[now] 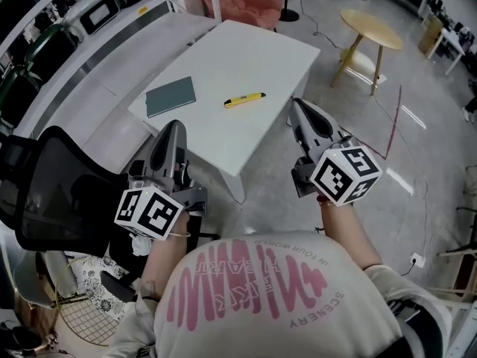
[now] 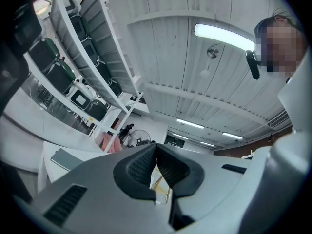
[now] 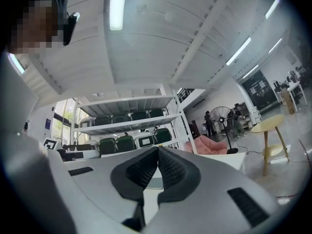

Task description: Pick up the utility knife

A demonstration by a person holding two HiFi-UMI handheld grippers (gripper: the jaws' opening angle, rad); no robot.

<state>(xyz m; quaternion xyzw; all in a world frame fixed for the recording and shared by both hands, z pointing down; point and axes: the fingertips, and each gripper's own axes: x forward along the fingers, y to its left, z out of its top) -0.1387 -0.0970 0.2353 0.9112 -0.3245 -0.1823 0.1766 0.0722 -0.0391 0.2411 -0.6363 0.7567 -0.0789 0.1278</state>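
Head view looks down on a white worktop [image 1: 298, 51] with the yellow utility knife [image 1: 244, 100] lying flat near its middle, roughly along the 9-to-3 line. A grey-green notebook [image 1: 171, 96] sits at the knife's 9 o'clock, well apart from it, so the knife has bare surface all round and nothing crowds a grasp.

The left gripper [image 1: 177, 125] and the right gripper [image 1: 297, 104] are held out on either side of the person's body, noses toward 12 o'clock. The knife lies at about 2 o'clock from the left tip and 10 o'clock from the right tip, and touches neither. The right one looks the nearer, so it seems the likelier to do the picking.

In the left gripper view, the left gripper [image 2: 156, 152] has its ribbed pads meeting at the tip with nothing between them. The right gripper view shows the right gripper [image 3: 158, 152] pressed together the same way and empty.

Both of those views look out at ceiling, shelving [image 3: 126, 143] and a distant fan [image 3: 222, 116] rather than down at the knife. That suits a carrying posture on the way in, with neither nose tipped toward the worktop yet.

Since the knife is slim and lies flat, the chosen gripper will probably need to spread its jaws, tilt down, and close across the narrow body.
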